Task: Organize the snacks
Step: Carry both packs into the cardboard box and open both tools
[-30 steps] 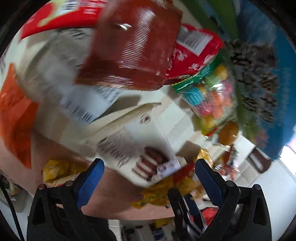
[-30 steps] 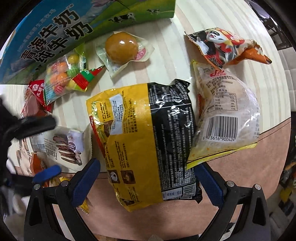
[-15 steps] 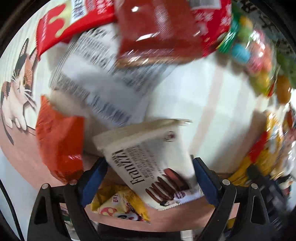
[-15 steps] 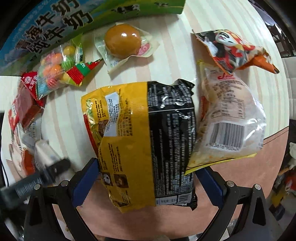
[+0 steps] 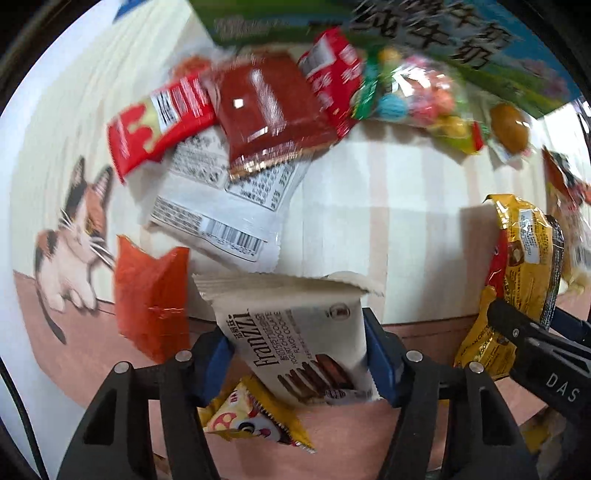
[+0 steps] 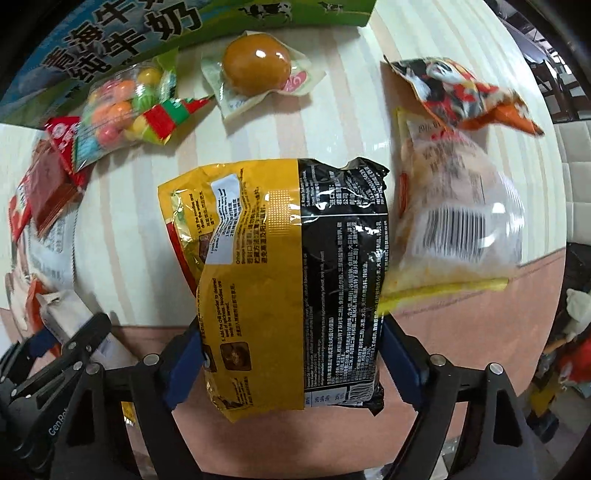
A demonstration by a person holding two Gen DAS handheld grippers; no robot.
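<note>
Gripping a white Franzzi cookie pack (image 5: 295, 332), the left gripper (image 5: 297, 354) has both blue pads pressed on the pack's sides at the near edge of the desk (image 5: 369, 221). Left wrist view: a yellow packet (image 5: 255, 421) lies under the pack; an orange pouch (image 5: 151, 295) just left. Farther: white barcode bag (image 5: 229, 206), dark red packet (image 5: 269, 118) on top of it, candy ball bag (image 5: 413, 99) far right. Cat print on the mat at left.

Right wrist view: right gripper (image 6: 291, 354) clamped on a yellow-and-black noodle bag (image 6: 288, 280), held near centre. A clear bun bag (image 6: 458, 221) touches its right side. Far: wrapped brown egg (image 6: 256, 68), milk carton box (image 6: 147, 33) behind it, panda-print packet (image 6: 461, 92) far right.
</note>
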